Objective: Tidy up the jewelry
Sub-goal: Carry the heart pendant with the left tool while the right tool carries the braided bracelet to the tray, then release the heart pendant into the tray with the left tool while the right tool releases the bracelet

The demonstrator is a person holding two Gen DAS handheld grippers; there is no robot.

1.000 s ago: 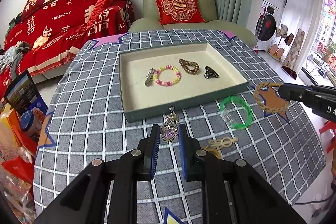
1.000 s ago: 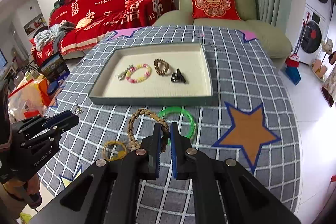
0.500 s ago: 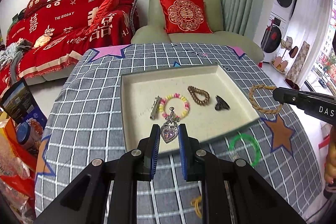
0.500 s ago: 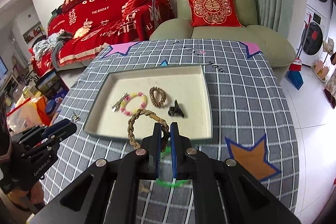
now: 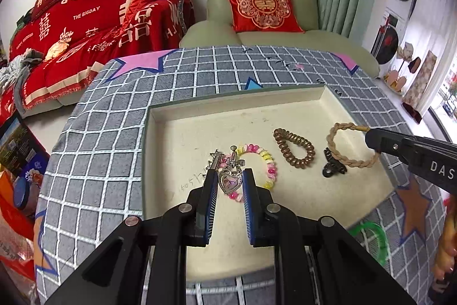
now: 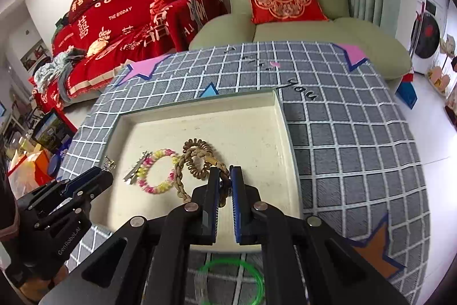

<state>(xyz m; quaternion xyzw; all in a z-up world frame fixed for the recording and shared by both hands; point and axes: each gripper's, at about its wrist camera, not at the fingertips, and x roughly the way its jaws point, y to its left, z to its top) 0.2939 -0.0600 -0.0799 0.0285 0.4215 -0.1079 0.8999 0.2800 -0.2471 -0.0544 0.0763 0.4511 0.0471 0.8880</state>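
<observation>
Heart pendant (image 5: 230, 181) in left claw (image 5: 229, 176)

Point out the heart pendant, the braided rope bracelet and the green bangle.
heart pendant (image 5: 230, 181): left wrist view, on the pink heart stone.
braided rope bracelet (image 5: 332, 147): left wrist view, on the braid's left arc.
green bangle (image 6: 258, 277): right wrist view, on the ring's right arc.

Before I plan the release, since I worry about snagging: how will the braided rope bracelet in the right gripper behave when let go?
The braided rope bracelet keeps an open loop while pinched by the right gripper, so it is probably semi-stiff. It looks light and unlikely to roll. It may land on the coiled brown hair tie.
</observation>
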